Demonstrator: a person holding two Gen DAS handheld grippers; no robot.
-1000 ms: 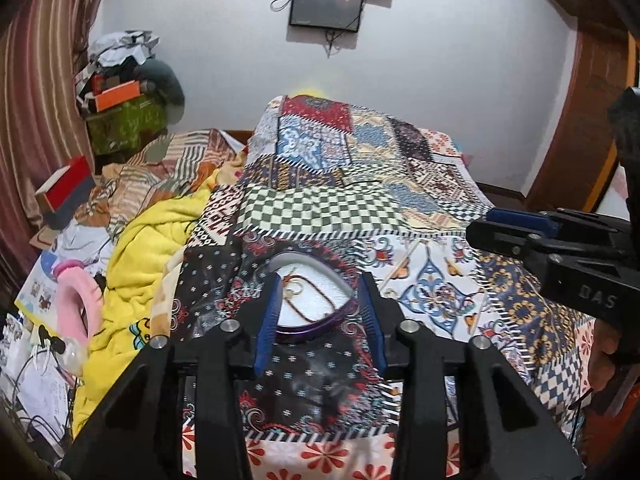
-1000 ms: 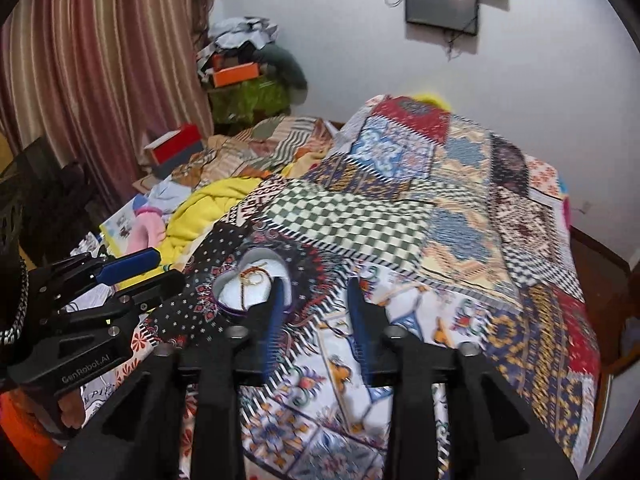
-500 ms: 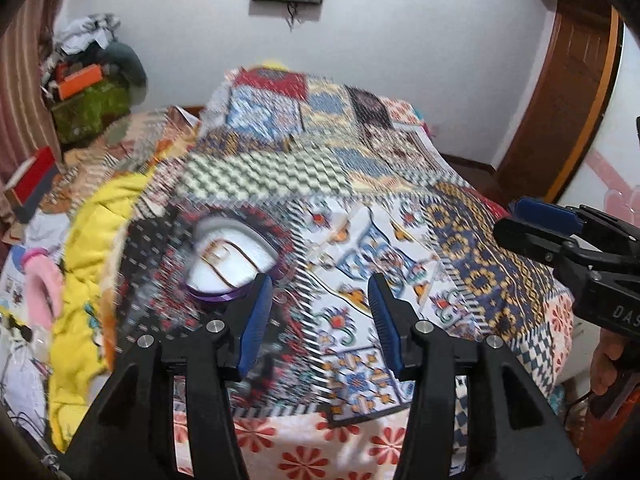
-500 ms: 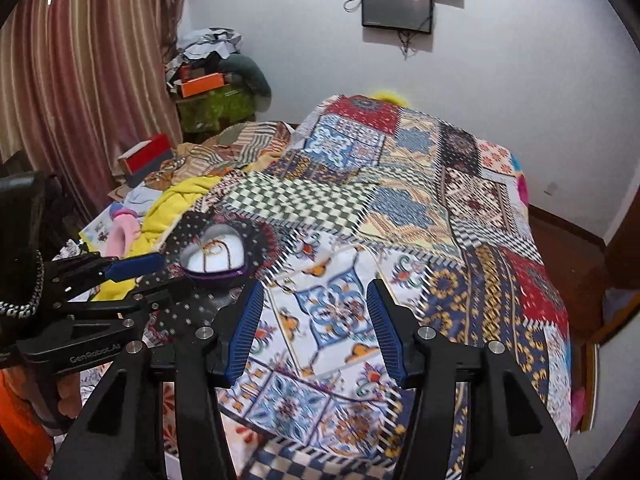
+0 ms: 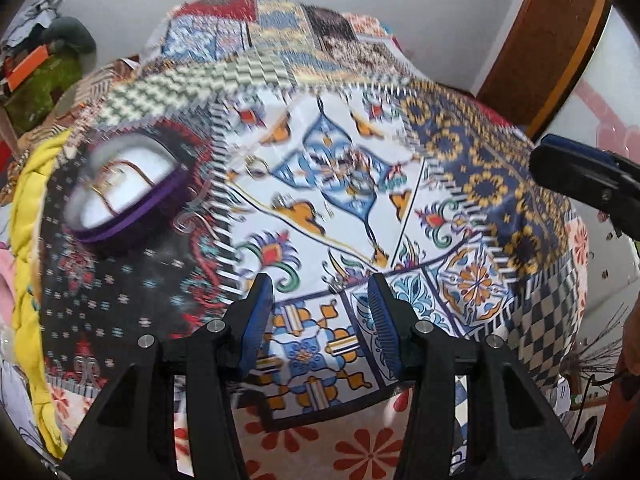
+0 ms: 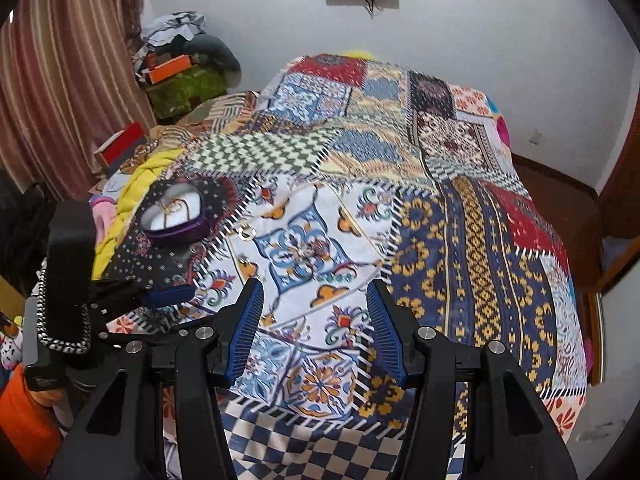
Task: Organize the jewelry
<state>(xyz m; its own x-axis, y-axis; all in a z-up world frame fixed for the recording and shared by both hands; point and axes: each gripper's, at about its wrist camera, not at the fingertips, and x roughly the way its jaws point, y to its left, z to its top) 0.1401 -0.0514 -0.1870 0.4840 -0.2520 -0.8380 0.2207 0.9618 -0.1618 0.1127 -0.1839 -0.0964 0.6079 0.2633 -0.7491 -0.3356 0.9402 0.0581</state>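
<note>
A purple heart-shaped box (image 5: pixel 124 196) with white lining and a gold chain inside sits on the patchwork quilt (image 5: pixel 480 184), at the left in both views (image 6: pixel 176 212). A small gold ring (image 6: pixel 247 233) and another small piece (image 6: pixel 243 258) lie loose on the white-and-blue patch beside the box. The ring (image 5: pixel 256 168) looks blurred in the left wrist view. My left gripper (image 5: pixel 320 312) is open and empty, low over the quilt's near edge, right of the box. My right gripper (image 6: pixel 316 320) is open and empty over the same patch.
A yellow blanket (image 6: pixel 132 184) lies left of the quilt. A cluttered pile (image 6: pixel 180 68) and striped curtains (image 6: pixel 60 80) stand at the far left. A wooden door (image 5: pixel 552 40) is at the right. The other gripper (image 5: pixel 584 184) juts in from the right edge.
My left gripper has moved right, off the heart-shaped box and over the white-and-blue patch. The box has slid to the left in both views. Both grippers stayed open.
</note>
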